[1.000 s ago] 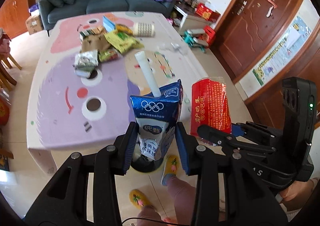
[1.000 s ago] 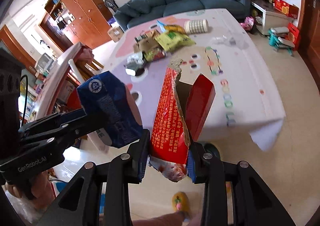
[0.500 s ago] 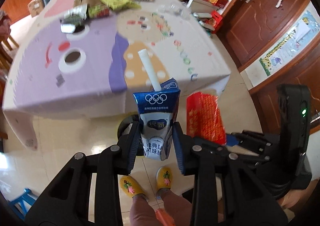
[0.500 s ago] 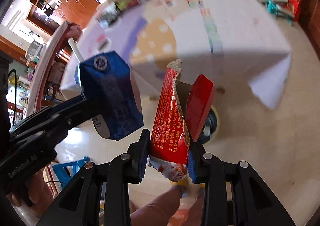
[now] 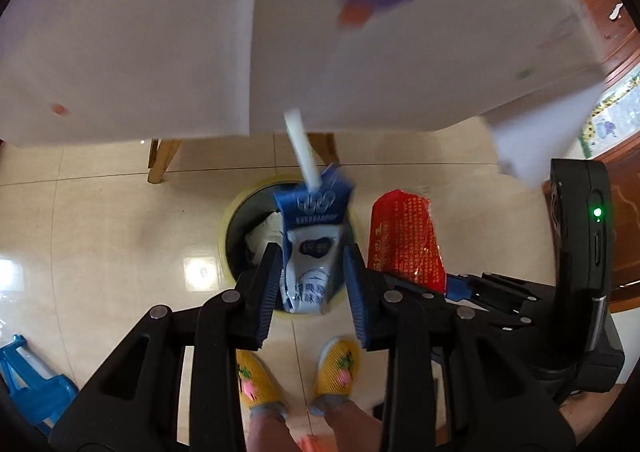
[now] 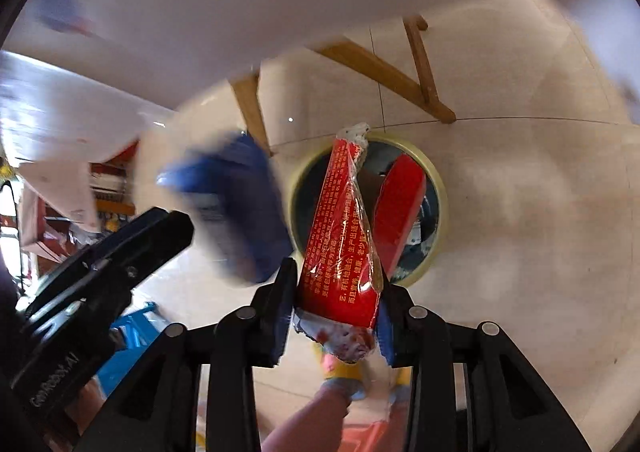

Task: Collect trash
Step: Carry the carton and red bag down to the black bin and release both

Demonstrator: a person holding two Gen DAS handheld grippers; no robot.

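Nearest the left wrist camera, the left tongs (image 5: 311, 284) pinch a blue-and-white milk carton (image 5: 310, 252) low on its body; its straw (image 5: 301, 148) points toward 12 o'clock. In that view the carton hangs directly over the mouth of the trash bin (image 5: 228, 220), which stands on the tiled floor and already holds crumpled white waste. The person's yellow slippers (image 5: 338, 368) sit at 6 o'clock, close to the bin.

In the right wrist view the right tongs (image 6: 334, 304) are pressed onto a red snack wrapper (image 6: 340, 236), gripped near its torn lower end. The upper part of the wrapper overlaps the bin opening; its pinched end lies toward 7 o'clock of the rim. The carton is blurred at 9 o'clock, so its exact alignment cannot be confirmed from this side.

Beyond the bin — the white cloth of the counter (image 5: 160, 32) overhangs the scene at 12 o'clock, wooden legs beneath.

Assessment: the step in hand is the drop. Recommended — release the carton first, as it looks centred, then bring the wrapper toward 2 o'clock until its whole length sits inside the rim. Light film may drift, so a low release is advisable.
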